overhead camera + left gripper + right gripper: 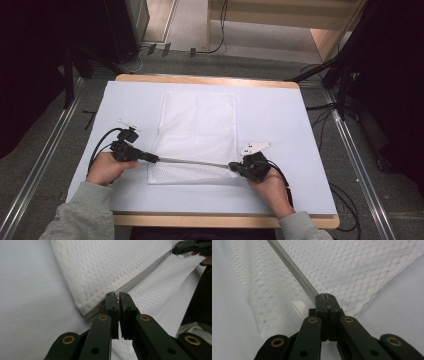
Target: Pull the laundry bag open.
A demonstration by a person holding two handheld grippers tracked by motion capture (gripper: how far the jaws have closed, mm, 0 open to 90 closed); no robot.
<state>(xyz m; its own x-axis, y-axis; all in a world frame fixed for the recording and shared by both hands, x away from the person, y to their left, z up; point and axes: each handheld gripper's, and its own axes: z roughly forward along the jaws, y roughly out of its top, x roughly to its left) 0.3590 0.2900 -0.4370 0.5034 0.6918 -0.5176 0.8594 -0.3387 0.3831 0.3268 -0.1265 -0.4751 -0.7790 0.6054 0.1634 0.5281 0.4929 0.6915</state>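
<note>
The grey zip (pixel 192 161) of the white bag (pixel 197 130) is pinched at each end by the left gripper (pixel 154 158) and the right gripper (pixel 233 165).

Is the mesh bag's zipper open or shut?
Cannot tell: the zipper runs taut between left gripper and right gripper, teeth unclear.
</note>
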